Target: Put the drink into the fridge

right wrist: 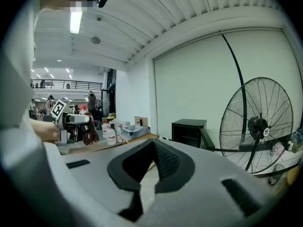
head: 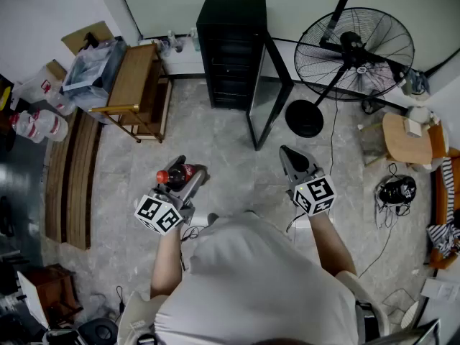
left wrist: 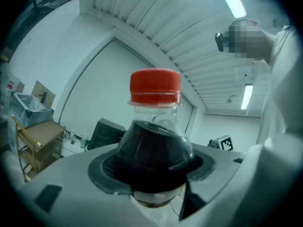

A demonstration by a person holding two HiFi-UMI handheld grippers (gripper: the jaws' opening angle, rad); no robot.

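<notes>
Between the jaws of the left gripper (head: 188,177), clamped round its dark body: one red-capped cola bottle (left wrist: 154,145), seemingly ready for shelving. Right gripper (head: 290,157): jaws drawn together, empty, likely kept free for the door. Well ahead: black mini fridge (head: 231,49), glass door (head: 269,95) standing open, on pale stone-tile floor (head: 215,153), between wooden trolley (head: 136,85) and pedestal fan (head: 353,52).

Indoor workshop or test hall. A pale marble-patterned tiled floor (head: 230,157) carries a large black wire-caged pedestal fan (head: 356,52), a small black fridge (head: 230,49) standing by the wall with its glass door open, a wooden trolley (head: 136,85) bearing a clear plastic crate (head: 90,67), a brown cardboard box (head: 86,36) and translucent plastic jugs (head: 36,124). Overhead runs a ribbed white ceiling (right wrist: 189,8) with a long strip light (right wrist: 75,21); in the background, a railed upper gallery (right wrist: 66,83).
</notes>
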